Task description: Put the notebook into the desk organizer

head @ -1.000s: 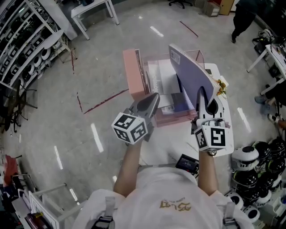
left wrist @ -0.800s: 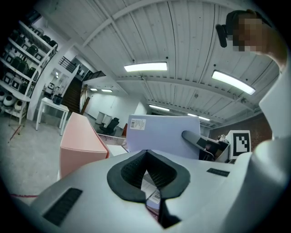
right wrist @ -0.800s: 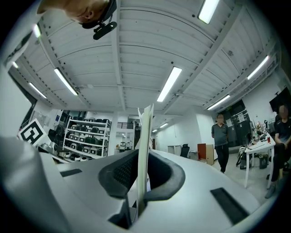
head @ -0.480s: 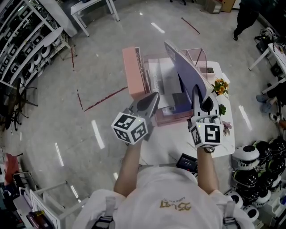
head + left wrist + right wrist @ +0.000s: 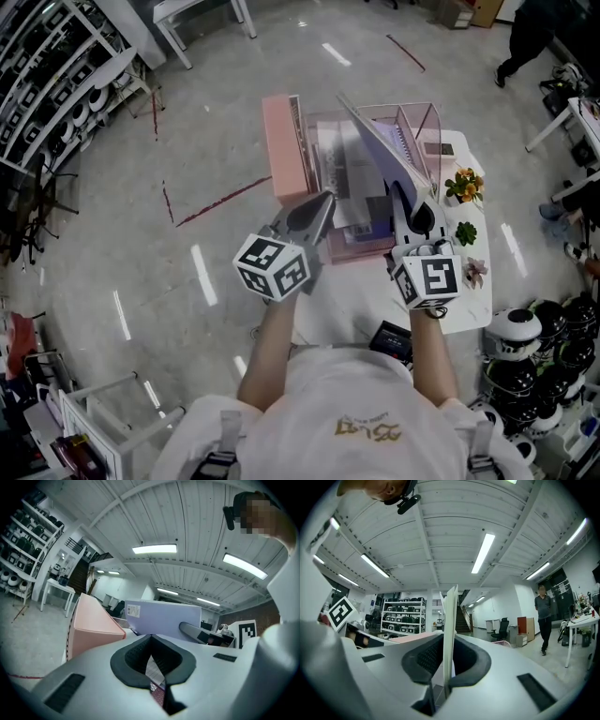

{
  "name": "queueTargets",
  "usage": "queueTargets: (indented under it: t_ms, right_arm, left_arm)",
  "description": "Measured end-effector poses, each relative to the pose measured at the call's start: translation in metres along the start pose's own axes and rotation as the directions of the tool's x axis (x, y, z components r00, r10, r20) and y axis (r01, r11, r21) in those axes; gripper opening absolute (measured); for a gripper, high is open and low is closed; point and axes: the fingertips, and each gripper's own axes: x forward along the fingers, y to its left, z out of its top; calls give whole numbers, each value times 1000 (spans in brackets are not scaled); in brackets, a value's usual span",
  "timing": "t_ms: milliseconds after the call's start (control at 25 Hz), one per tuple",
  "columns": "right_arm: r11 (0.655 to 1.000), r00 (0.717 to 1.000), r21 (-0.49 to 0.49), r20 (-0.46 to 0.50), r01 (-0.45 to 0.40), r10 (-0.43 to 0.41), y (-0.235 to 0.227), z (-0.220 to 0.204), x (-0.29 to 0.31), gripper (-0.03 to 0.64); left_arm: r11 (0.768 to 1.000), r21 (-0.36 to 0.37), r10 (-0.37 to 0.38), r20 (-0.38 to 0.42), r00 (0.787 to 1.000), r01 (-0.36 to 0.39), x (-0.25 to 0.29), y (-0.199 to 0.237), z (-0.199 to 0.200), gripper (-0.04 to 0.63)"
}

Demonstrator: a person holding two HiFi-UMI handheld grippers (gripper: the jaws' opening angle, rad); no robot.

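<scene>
A lavender notebook stands on edge over the pink desk organizer, tilted with its top leaning left. My right gripper is shut on its near lower edge. In the right gripper view the notebook runs edge-on between the pads of that gripper. My left gripper is shut and holds nothing, pointing at the organizer's front from the left. From the left gripper view the notebook's cover rises behind the organizer's pink wall, past the left gripper.
The organizer sits on a small white table with little potted plants at its right edge and a black device near me. Papers lie in the organizer's middle slots. Helmets crowd the floor at right. A person stands far off.
My right gripper has carried the notebook leftward and down toward the organizer, and the cover now shows more edge-on. The left gripper has stayed put.
</scene>
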Motion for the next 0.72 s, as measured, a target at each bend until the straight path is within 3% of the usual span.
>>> queueTargets:
  t_ms: [480, 720]
  right_arm:
    - [991, 987, 45, -89, -127, 131, 18, -20, 10, 44]
    - [971, 956, -67, -203, -230, 212, 38, -35, 15, 46]
  left_arm:
    - [1000, -13, 5, 2, 1000, -5, 1, 7, -5, 15]
    - [1000, -21, 16, 2, 1000, -16, -2, 12, -7, 15]
